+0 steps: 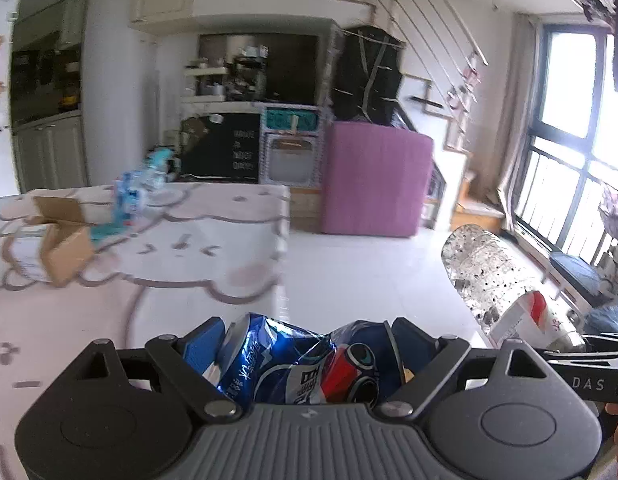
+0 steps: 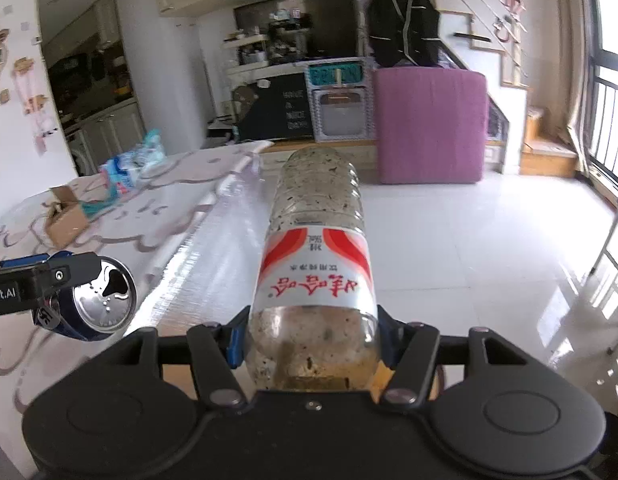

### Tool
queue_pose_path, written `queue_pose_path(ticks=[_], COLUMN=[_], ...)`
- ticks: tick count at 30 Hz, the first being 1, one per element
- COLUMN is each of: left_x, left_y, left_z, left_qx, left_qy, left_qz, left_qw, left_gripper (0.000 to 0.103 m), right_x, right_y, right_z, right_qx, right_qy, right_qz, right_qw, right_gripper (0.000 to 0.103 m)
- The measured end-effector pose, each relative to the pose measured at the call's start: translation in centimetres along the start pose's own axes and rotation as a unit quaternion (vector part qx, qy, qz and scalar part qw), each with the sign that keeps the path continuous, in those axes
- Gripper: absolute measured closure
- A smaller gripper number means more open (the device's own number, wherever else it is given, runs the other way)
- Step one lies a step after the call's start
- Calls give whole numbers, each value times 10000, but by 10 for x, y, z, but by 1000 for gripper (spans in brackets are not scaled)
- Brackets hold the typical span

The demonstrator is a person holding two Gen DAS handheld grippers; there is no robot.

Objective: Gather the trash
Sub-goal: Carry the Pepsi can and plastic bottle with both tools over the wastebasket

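A crushed blue soda can (image 1: 297, 364) lies sideways between the blue pads of my left gripper (image 1: 305, 354), which is shut on it. In the right wrist view the same can (image 2: 97, 300) shows at the left with its opened top facing the camera, held in the left gripper (image 2: 69, 280). My right gripper (image 2: 311, 344) is shut on a dirty clear plastic bottle (image 2: 315, 248) with a red and white label, its base pointing away from the camera. That bottle (image 1: 493, 280) also appears at the right of the left wrist view.
A table with a pink and white patterned cloth (image 1: 157, 248) stands at the left, bearing an open cardboard box (image 1: 63, 236) and blue and white packets (image 1: 129, 196). A purple covered block (image 1: 373, 180) stands across the white tiled floor (image 2: 489, 240). Tall windows (image 1: 569, 140) line the right.
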State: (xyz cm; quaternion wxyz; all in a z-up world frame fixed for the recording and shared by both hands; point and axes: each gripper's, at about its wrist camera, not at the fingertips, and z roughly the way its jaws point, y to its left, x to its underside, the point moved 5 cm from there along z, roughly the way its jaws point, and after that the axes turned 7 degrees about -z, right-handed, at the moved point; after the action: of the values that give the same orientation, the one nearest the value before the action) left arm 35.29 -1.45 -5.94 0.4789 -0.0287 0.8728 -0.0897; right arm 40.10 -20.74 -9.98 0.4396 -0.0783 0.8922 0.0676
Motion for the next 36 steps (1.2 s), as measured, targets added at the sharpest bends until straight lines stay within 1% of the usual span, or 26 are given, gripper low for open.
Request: queue_pose_path(ticks=[7, 12, 17, 22, 25, 30, 33, 36], left_x=[22, 41, 60, 83, 93, 98, 100, 103], left_y=[-42, -58, -74, -82, -81, -75, -73, -71], left_z=[33, 59, 86, 108, 119, 142, 154, 164], left_qx=[220, 261, 280, 269, 207, 171, 365, 351], left_qy=[327, 605, 870, 1190, 1333, 1494, 1514, 1605], left_qz=[223, 244, 207, 232, 261, 67, -185, -369], left_qw=[9990, 9975, 9956, 9923, 9905, 9886, 9876, 9857], left_gripper=[14, 14, 14, 14, 14, 14, 14, 14], right_x=[23, 51, 73, 95, 107, 118, 122, 127], right_y=[-41, -67, -86, -98, -102, -103, -105, -110], right_z=[12, 25, 37, 52, 70, 108, 132, 158], right_qx=[165, 216, 214, 72, -127, -361, -566, -626], right_qy=[198, 525, 869, 1235, 1534, 1973, 2252, 2529], right_qz=[246, 445, 494, 622, 772, 988, 1236, 1563], right_qw=[9994, 9974, 9948, 9904, 9851, 9747, 9648, 9527], right_gripper=[42, 42, 42, 42, 41, 41, 41, 41])
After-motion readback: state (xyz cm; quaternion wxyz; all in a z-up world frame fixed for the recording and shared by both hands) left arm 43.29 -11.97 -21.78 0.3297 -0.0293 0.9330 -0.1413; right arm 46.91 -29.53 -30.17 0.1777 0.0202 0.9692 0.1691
